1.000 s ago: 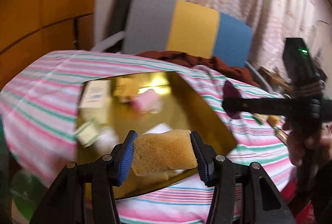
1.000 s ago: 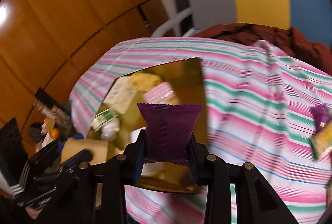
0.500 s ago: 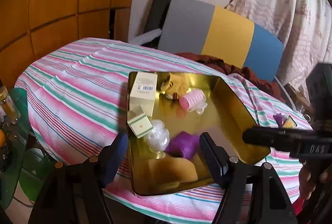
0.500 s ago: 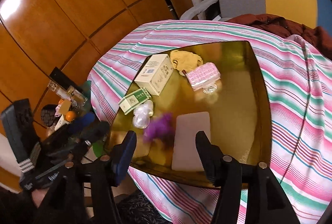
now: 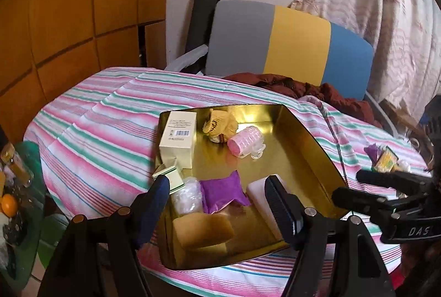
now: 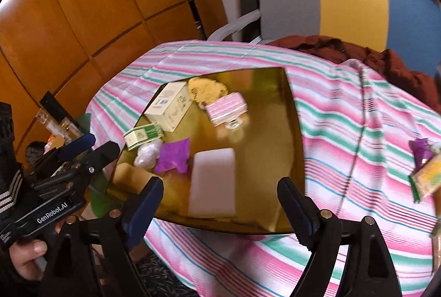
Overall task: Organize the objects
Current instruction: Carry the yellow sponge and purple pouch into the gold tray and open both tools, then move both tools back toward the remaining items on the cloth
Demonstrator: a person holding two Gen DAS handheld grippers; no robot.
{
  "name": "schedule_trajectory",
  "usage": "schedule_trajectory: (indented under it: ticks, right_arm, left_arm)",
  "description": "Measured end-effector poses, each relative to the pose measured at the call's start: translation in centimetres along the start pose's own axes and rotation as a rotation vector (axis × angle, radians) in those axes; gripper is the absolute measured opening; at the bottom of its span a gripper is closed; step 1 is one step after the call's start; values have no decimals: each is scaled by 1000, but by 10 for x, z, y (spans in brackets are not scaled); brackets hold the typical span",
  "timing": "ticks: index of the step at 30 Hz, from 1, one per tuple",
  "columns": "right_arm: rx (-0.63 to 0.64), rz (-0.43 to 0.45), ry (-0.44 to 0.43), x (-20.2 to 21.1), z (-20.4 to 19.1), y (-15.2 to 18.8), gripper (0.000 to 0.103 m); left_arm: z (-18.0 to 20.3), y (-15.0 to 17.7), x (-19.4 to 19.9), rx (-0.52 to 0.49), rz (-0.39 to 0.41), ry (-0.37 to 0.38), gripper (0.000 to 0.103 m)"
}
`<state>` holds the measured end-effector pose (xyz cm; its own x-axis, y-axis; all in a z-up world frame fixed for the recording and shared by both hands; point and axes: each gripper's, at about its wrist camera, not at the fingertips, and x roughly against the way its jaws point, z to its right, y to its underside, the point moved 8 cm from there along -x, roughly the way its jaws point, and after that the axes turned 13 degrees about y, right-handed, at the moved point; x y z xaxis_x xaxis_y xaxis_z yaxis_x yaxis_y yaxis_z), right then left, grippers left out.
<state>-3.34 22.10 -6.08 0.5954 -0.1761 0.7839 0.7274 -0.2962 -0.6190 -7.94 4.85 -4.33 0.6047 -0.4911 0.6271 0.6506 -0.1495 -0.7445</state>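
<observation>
Above striped cloth (image 5: 104,137), both grippers hover over gold tray (image 5: 303,142), jaws wide.

The left hand-held gripper (image 5: 216,203) hid part of the white block (image 5: 257,191) in the gold tray (image 5: 308,137). Small packets (image 6: 425,167) near the desk's right edge were blurred and cut off. Box lettering (image 5: 178,129) was too small to read.
</observation>
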Motion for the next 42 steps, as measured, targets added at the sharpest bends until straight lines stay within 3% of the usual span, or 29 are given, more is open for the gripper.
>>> schedule_trajectory:
  ticks: [17, 25, 32, 36, 42]
  right_arm:
    - [-116, 39, 126, 22, 76, 10, 96]
    - [-203, 19, 209, 27, 135, 19, 100]
    - [-312, 24, 349, 46, 219, 21, 103]
    - [-413, 54, 475, 64, 288, 27, 103]
    - [-642, 55, 555, 72, 376, 65, 103]
  left_arm:
    - [77, -3, -25, -162, -54, 115, 73]
    - [103, 1, -39, -213, -87, 164, 73]
    - [129, 2, -47, -251, -105, 216, 73]
    - [146, 4, -53, -267, -124, 273, 73]
    - [168, 10, -62, -256, -154, 326, 72]
